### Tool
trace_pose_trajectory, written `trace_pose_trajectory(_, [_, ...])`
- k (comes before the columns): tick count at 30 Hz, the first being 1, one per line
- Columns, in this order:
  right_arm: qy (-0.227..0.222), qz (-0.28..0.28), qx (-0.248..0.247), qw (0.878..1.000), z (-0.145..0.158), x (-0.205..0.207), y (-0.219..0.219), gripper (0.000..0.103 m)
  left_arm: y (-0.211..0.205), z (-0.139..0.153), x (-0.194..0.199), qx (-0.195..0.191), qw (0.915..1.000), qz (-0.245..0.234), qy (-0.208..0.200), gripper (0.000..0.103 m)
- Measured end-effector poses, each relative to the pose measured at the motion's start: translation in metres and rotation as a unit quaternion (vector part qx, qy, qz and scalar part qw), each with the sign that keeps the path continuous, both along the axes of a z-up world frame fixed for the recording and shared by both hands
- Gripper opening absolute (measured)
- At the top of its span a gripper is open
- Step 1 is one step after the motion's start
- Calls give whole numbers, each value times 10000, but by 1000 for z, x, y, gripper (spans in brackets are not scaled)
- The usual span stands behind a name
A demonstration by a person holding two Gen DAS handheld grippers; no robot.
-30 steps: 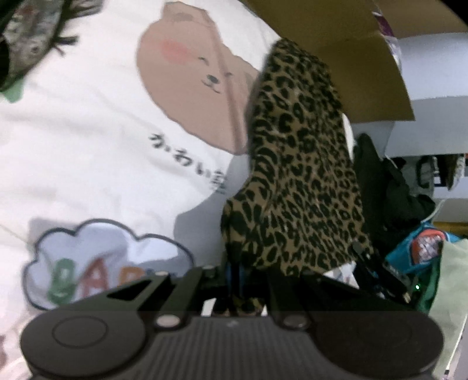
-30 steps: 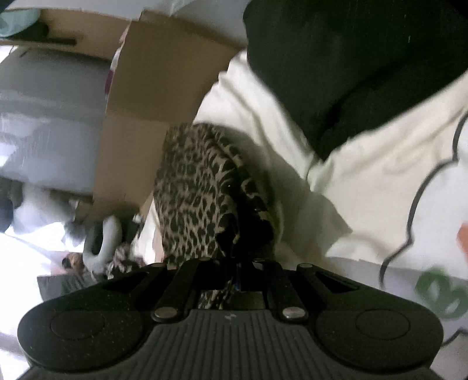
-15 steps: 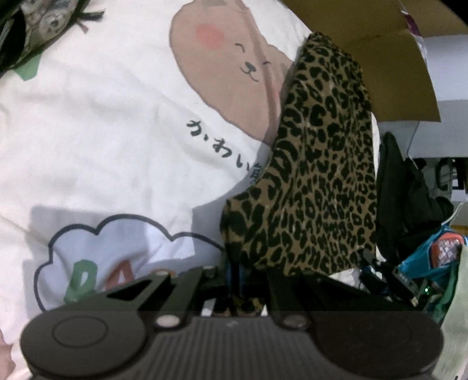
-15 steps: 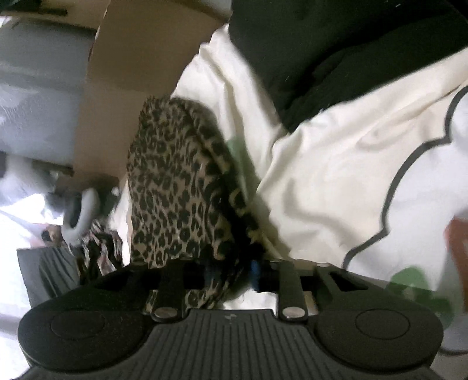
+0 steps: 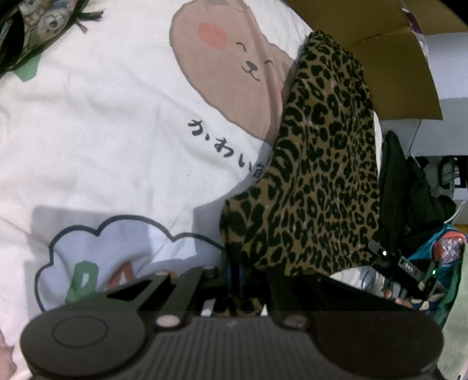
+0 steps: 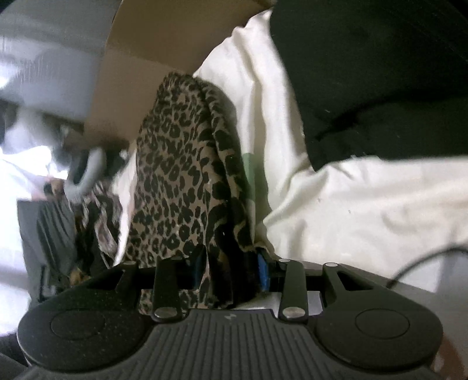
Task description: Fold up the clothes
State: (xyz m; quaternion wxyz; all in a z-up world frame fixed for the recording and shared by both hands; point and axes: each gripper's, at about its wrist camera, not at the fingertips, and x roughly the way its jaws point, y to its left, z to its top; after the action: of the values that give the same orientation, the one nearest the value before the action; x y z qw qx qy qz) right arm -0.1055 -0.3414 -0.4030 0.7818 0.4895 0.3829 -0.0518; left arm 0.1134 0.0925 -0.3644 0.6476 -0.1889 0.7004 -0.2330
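Note:
A leopard-print garment [image 5: 318, 175] hangs stretched over a white bedsheet [image 5: 102, 131] printed with a bear. My left gripper [image 5: 235, 270] is shut on the garment's near corner, the cloth rising from between its fingers. In the right wrist view the same leopard-print garment [image 6: 187, 175] drapes down between the fingers of my right gripper [image 6: 231, 264]. Those jaws are opening; the blue pads [image 6: 262, 270] stand apart and the cloth lies loose between them. The other gripper's body [image 5: 403, 269] shows at the right edge of the left wrist view.
A cardboard box [image 5: 380, 43] stands beyond the garment. A black garment [image 6: 380, 73] lies on the sheet at the upper right of the right wrist view. Dark clothes [image 5: 409, 190] and coloured bags [image 5: 444, 248] crowd the bed's side. Patterned fabric [image 5: 38, 23] lies top left.
My right gripper has opened, letting go of the leopard cloth, and rolled while sliding a little. The left gripper keeps its grip and the view shifted slightly.

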Motion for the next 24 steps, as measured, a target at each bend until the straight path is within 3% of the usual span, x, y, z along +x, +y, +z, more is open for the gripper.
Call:
trace_pose_trajectory(2, [157,241,-207,9994,4,7,2,39,-2,0,1,16,10000,-25,10,5])
trace_pose_trajectory(3, [257,377,-337,9984,7,11,4,28,-3,1,1,18,10000,-40,8,5])
trace_pose_trajectory(4, [354,493,-450,9971,10,14,7,10,-4,2,1,22,10000,-59,-4,5])
trace_pose_trajectory(5, [414,610,-517,9959,13,15,10,5,-5,5,1,30,10000,-74,-19,5])
trace_pose_trajectory(9, [407,758,-641,9942,30,18,20,5,-6,19,3,61,9998,-176,-90,5])
trace_pose_trajectory(17, [37,485,-11,9988,65,4,32,5,0,50,18,211,9985,-413,-279,5])
trace_pose_trajectory(24, [55,501,422,9978,67,-12,58,5,21,53,17,384,9981,-400,-278,5])
